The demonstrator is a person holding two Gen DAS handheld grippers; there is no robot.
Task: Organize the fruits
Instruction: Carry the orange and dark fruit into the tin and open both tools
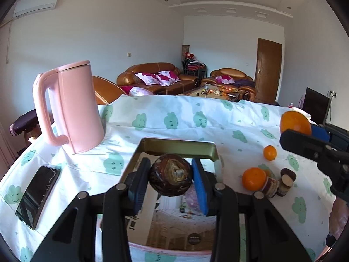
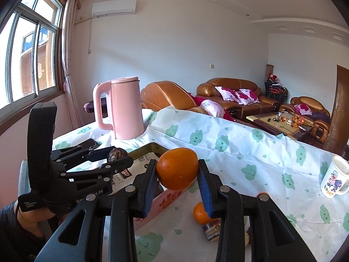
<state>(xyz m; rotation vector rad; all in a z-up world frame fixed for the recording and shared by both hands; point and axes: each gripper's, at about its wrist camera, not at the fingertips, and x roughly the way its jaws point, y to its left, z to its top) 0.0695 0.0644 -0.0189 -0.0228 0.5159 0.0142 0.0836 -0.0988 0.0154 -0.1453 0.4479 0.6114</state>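
Note:
My left gripper (image 1: 170, 175) is shut on a dark brown round fruit (image 1: 170, 174) and holds it above the open rectangular tin box (image 1: 178, 145). My right gripper (image 2: 177, 172) is shut on a large orange (image 2: 177, 167), held in the air by the box's right side (image 2: 152, 147); that orange also shows in the left wrist view (image 1: 294, 123). On the cloth right of the box lie a big orange (image 1: 254, 179), a small orange (image 1: 269, 152) and a few short brown cane pieces (image 1: 283, 181). The left gripper with its fruit shows in the right wrist view (image 2: 116, 155).
A pink kettle (image 1: 74, 107) stands at the table's back left. A black phone (image 1: 38, 195) lies at the left edge. A white printed mug (image 2: 334, 178) stands at the far right. The cloud-print cloth (image 1: 196, 120) covers the table; sofas lie beyond.

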